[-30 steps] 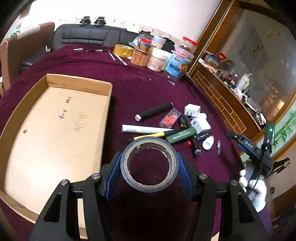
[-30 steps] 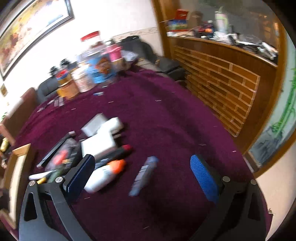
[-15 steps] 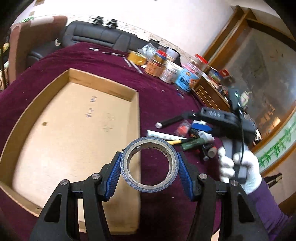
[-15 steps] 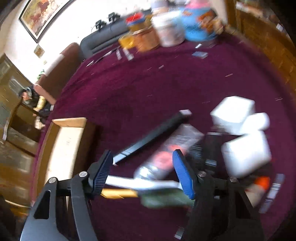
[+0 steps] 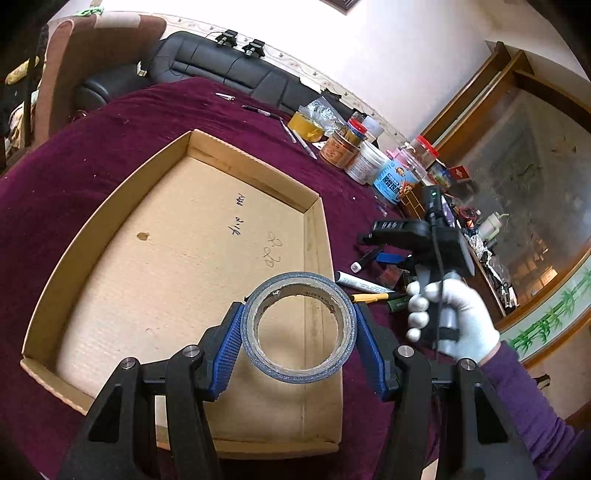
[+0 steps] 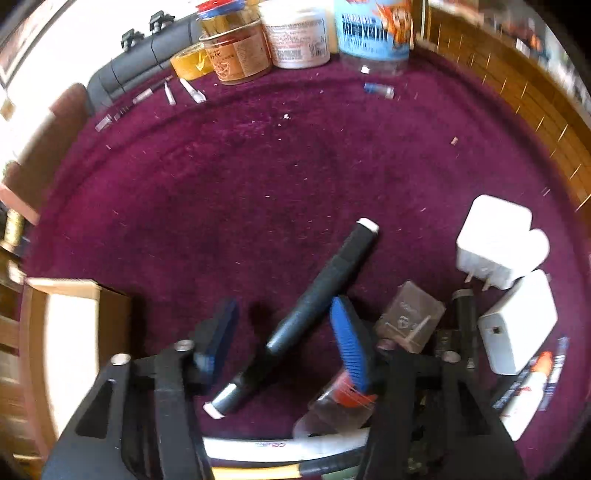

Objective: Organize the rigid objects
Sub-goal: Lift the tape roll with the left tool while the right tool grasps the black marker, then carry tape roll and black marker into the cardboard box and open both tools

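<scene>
Since a second before, my left gripper (image 5: 298, 334) had carried the tape (image 5: 298, 328) off the bare cloth and over the near right corner of the box (image 5: 66, 254), while my right gripper (image 6: 280, 332) had swung from open cloth down onto the pile, its jaws just closing from wide to a narrow gap around the black pen (image 6: 314, 306).

The left gripper pinched the tape roll across its width, both blue pads flat against its outer face, the roll held clear above the cardboard floor. The right gripper's pads straddled the pen's lower half; the right pad looked at or near the barrel, the left one stood off it, so I judged the pinch not yet made and the pen lying on the tabletop (image 6: 258, 166).

As for progress, the box held nothing, so I judged the sorting barely begun: the tape was about to be the first thing in. Left on the cloth beside the pen were two white chargers (image 6: 495, 240), a clear case (image 6: 410, 321), a glue bottle (image 6: 532, 384), a white marker (image 5: 360, 283) and other small items. Jars (image 6: 295, 33) stood at the far edge.

My left hand pointed moderately downward over the box. My right hand (image 5: 454, 317), gloved in white with a purple sleeve, held its gripper tipped steeply down onto the pile.
</scene>
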A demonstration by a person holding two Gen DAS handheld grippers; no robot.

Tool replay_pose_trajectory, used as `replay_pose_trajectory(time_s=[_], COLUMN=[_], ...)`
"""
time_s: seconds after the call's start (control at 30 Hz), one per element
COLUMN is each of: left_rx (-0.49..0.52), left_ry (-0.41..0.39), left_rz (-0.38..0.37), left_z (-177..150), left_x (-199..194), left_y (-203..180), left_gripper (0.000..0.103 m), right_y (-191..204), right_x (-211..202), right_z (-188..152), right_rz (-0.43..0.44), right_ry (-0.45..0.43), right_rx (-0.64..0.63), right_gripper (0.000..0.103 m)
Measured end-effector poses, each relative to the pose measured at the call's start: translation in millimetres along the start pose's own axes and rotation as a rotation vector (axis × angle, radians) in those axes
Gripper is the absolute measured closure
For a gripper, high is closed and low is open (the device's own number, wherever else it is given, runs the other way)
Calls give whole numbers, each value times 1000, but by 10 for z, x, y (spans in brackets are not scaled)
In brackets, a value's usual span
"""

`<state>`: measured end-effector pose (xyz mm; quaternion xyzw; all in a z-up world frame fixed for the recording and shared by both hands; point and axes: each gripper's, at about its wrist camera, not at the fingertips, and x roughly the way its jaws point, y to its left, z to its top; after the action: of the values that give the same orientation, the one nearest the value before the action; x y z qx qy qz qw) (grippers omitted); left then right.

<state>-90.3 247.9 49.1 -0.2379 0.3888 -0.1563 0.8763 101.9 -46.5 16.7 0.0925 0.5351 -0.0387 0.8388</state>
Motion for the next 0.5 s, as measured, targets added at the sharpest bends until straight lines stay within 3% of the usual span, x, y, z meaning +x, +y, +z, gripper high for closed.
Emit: replay_pose_trajectory(time_s=[0.07, 0.1, 0.2, 0.5], left_rx=[-3, -1, 7, 13], left_ry=[-8, -14, -20, -27], left_rz=[0, 2, 8, 15], left_z=[-3, -10, 0, 186], left_x=[-47, -81, -132, -157], left_y=[17, 15, 3, -52], left_gripper=[51, 51, 51, 51], right_y=[-5, -72, -235, -133], right_x=[-27, -70, -127, -715], right_z=[-24, -28, -44, -201], right_rz=[-25, 14, 141, 386], right_ry=[-17, -20, -18, -77], right_rx=[-21, -3, 57, 29], right_gripper=[82, 90, 91, 91])
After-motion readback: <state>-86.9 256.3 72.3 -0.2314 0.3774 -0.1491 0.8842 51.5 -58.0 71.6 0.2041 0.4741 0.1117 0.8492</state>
